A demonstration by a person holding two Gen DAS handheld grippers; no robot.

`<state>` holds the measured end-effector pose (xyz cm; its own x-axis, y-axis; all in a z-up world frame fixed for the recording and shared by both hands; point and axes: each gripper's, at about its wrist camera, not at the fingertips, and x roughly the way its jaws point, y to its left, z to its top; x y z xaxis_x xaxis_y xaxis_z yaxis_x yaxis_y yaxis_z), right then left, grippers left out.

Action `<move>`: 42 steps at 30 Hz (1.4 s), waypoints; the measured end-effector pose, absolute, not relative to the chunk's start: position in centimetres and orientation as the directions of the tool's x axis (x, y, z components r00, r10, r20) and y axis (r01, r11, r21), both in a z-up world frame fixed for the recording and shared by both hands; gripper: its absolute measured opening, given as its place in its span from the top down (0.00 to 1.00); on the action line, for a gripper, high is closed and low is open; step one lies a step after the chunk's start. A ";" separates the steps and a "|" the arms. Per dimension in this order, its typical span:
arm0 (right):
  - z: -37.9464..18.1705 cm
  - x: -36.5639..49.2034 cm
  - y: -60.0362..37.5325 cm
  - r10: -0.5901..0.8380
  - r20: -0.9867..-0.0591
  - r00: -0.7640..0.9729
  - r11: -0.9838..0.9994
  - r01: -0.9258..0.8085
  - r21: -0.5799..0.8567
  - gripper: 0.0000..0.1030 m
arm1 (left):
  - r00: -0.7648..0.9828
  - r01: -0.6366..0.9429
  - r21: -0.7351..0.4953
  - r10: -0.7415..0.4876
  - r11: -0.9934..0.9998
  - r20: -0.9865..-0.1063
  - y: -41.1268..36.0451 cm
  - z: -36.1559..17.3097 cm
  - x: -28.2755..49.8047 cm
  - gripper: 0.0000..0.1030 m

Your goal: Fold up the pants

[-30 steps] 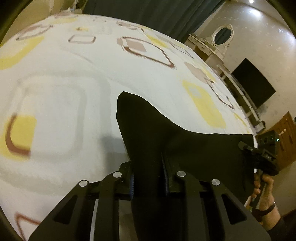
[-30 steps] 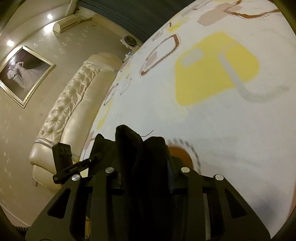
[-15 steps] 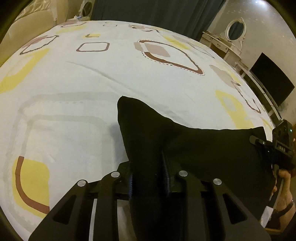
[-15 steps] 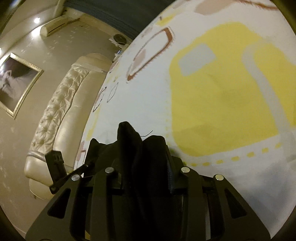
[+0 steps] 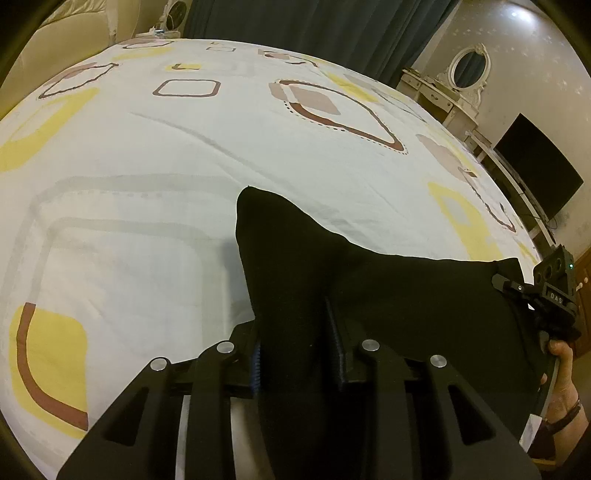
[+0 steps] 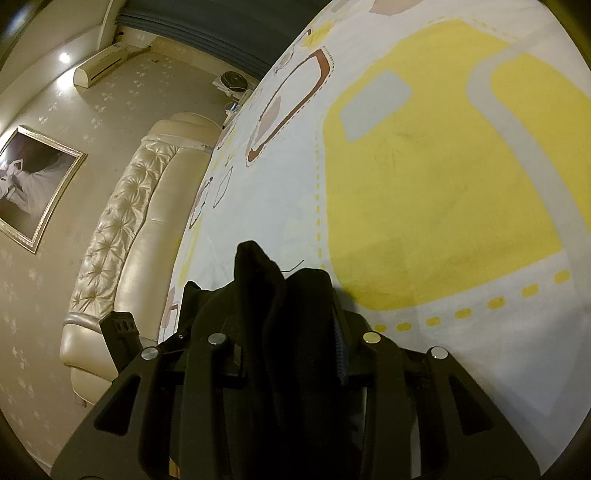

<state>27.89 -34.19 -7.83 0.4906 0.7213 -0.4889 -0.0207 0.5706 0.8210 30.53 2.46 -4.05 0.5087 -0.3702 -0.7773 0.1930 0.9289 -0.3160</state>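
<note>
Black pants [image 5: 369, 291] are held up over a bed with a white sheet patterned in yellow and brown [image 5: 184, 147]. My left gripper [image 5: 295, 347] is shut on one corner of the pants; the cloth stretches right to my right gripper [image 5: 517, 291], seen at the far right in a hand. In the right wrist view my right gripper [image 6: 291, 332] is shut on a bunched corner of the pants [image 6: 280, 295], above the sheet [image 6: 424, 184]. The left gripper [image 6: 122, 332] shows at the lower left there.
A cream tufted headboard [image 6: 122, 236] and framed picture [image 6: 29, 184] stand beyond the bed's left side. Dark curtains [image 5: 314, 26], a white dresser with oval mirror [image 5: 465, 74] and a black TV [image 5: 535, 170] line the far and right walls.
Both grippers have moved forward over the bed with the pants still held between them. The sheet pattern has slid nearer in both views. The pants stay stretched.
</note>
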 end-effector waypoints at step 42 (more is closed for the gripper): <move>-5.9 15.9 -34.7 0.732 -0.494 0.468 0.545 0.033 0.838 0.22 | 0.400 0.083 -0.660 -0.631 0.747 -0.664 6.1 -3.8 18.1 0.17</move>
<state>15.92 -34.71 -5.89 0.4683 0.7323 -0.4944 0.0326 0.5449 0.8379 18.09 6.07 -3.82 0.4000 -0.6313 -0.6645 0.0825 0.7469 -0.6598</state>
